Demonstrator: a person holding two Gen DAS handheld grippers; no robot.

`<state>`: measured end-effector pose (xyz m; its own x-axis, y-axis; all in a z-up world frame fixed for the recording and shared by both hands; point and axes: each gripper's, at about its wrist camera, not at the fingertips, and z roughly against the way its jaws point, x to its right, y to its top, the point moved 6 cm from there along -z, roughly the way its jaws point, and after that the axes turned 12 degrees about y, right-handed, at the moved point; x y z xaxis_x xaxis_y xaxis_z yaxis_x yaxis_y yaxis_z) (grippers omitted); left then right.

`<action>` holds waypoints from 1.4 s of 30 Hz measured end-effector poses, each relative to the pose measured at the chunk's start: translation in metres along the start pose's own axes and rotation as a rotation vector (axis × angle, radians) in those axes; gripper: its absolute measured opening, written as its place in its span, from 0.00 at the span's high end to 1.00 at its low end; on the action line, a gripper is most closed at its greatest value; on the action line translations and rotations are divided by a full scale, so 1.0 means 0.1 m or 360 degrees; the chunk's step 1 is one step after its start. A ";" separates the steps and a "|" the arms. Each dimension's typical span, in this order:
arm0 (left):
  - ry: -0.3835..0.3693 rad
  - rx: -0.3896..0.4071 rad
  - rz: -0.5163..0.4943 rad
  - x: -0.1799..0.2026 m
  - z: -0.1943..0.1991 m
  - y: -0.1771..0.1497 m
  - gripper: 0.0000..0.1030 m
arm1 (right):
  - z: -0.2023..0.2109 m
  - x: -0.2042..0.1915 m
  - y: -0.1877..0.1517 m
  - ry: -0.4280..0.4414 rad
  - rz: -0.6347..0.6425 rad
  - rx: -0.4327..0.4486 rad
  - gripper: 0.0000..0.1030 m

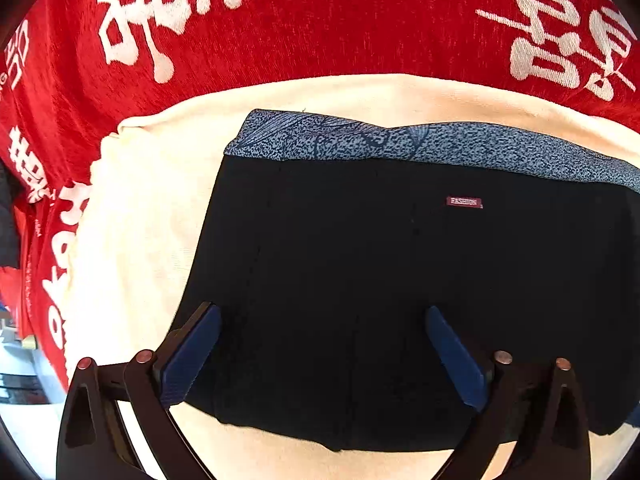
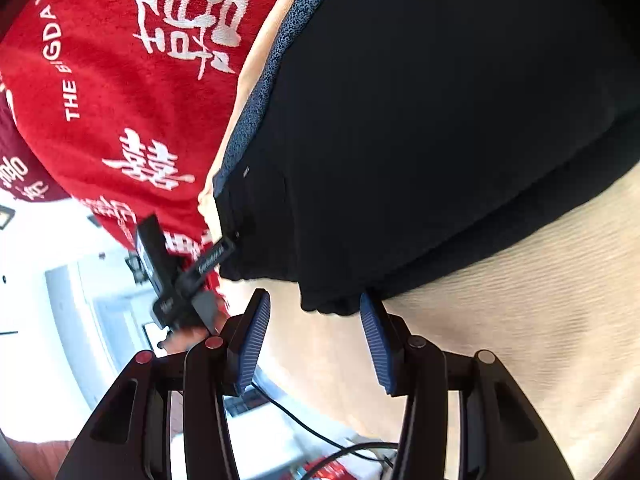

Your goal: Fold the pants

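Left hand-held gripper released wide over folded black pants (cream cloth beneath), right hand-held gripper released.

pants: matt black cloth, speckled blue-grey waistband | sheet: cream cloth, finely ribbed weave | blanket: red fuzzy cloth, white print | left gripper pads: ribbed blue, matt; arms dark plastic

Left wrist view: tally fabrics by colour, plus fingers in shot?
Black: 1, the folded pants with a blue-grey patterned waistband
Cream: 1, the cloth under them
Red: 1, the cover with white characters
Blue-padded fingers: 2, spread apart, nothing between
Total: 5
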<state>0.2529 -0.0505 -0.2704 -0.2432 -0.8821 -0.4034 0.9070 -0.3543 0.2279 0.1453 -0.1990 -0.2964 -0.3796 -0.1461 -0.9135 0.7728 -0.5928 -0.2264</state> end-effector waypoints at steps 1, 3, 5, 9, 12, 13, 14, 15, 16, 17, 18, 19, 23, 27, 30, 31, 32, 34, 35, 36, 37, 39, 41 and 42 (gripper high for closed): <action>-0.0019 0.0003 -0.0005 -0.02 -0.01 0.00 0.00 | -0.03 -0.04 0.03 0.0011 0.0005 0.0011 0.50; -0.0056 0.0016 -0.0027 -0.03 -0.02 0.00 0.00 | -0.07 -0.11 0.10 -0.0010 -0.0013 0.0035 0.50; -0.0083 0.0030 -0.0068 -0.08 -0.05 0.00 0.00 | -0.08 -0.08 0.16 -0.0070 -0.0044 0.0024 0.67; -0.0109 0.0040 -0.0131 -0.02 0.07 -0.12 0.00 | -0.13 -0.13 0.06 -0.0213 0.0023 0.0025 0.93; -0.0144 0.0074 -0.0160 -0.09 0.00 -0.27 0.00 | -0.10 0.11 -0.15 -0.0239 -0.0058 0.0047 0.93; -0.0148 0.0082 -0.0151 -0.13 -0.03 -0.29 0.00 | -0.09 0.15 -0.17 -0.0182 -0.0096 0.0078 0.93; -0.0148 0.0077 -0.0138 -0.15 -0.02 -0.30 0.00 | -0.08 0.14 -0.17 -0.0166 -0.0102 0.0079 0.92; -0.0143 0.0063 -0.0128 -0.16 -0.01 -0.31 0.00 | -0.08 0.12 -0.18 -0.0176 -0.0090 0.0055 0.86; -0.0130 0.0043 -0.0123 -0.18 0.00 -0.31 0.00 | -0.06 0.08 -0.20 -0.0236 -0.0062 0.0006 0.84; -0.0108 0.0017 -0.0127 -0.19 0.04 -0.31 0.00 | -0.03 0.02 -0.22 -0.0314 -0.0021 -0.0063 0.73; -0.0096 0.0000 -0.0135 -0.19 0.09 -0.30 0.00 | 0.05 -0.06 -0.23 -0.0371 0.0041 -0.0103 0.67; -0.0128 0.0016 -0.0135 -0.19 0.19 -0.26 0.00 | 0.16 -0.19 -0.21 -0.0395 0.0135 -0.0091 0.67; -0.0178 0.0163 -0.0152 -0.03 0.46 0.05 0.00 | 0.44 -0.56 0.23 -0.0538 0.0425 0.0037 0.67; -0.0107 0.0193 -0.0133 0.20 0.30 0.40 0.00 | 0.29 -0.61 0.91 -0.0697 0.0574 0.0068 0.67; 0.0005 0.0131 -0.0098 0.26 0.01 0.48 0.00 | 0.02 -0.54 1.22 -0.0799 0.0616 0.0057 0.67; -0.0023 0.0121 -0.0058 0.23 -0.05 0.48 0.00 | -0.07 -0.50 1.28 -0.0827 0.0631 0.0035 0.67; -0.0052 0.0127 -0.0012 0.18 -0.08 0.48 0.00 | -0.15 -0.46 1.33 -0.0854 0.0652 0.0023 0.67; -0.0067 0.0144 -0.0003 0.12 -0.11 0.47 0.00 | -0.20 -0.48 1.44 -0.0904 0.0744 0.0062 0.70; -0.0066 0.0163 -0.0016 0.09 -0.12 0.46 0.00 | -0.21 -0.49 1.51 -0.0942 0.0773 0.0086 0.73; -0.0073 0.0170 -0.0025 0.12 -0.13 0.53 0.00 | -0.22 -0.48 1.59 -0.0968 0.0767 0.0104 0.75; -0.0088 0.0164 -0.0019 0.02 -0.19 0.50 0.00 | -0.21 -0.48 1.66 -0.0970 0.0731 0.0127 0.75; -0.0108 0.0122 0.0014 -0.09 -0.23 0.48 0.00 | -0.17 -0.52 1.73 -0.0969 0.0639 0.0171 0.75; -0.0121 0.0060 0.0069 -0.20 -0.19 0.49 0.00 | -0.19 -0.66 1.67 -0.0919 0.0658 0.0161 0.73; -0.0123 0.0064 0.0078 -0.24 -0.15 0.49 0.00 | -0.22 -0.74 1.60 -0.0877 0.0709 0.0125 0.72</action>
<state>0.3078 -0.0423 -0.2630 -0.2261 -0.9193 -0.3220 0.9043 -0.3210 0.2814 0.3086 -0.2653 -0.2726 -0.2543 -0.7546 -0.6050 0.8833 -0.4359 0.1724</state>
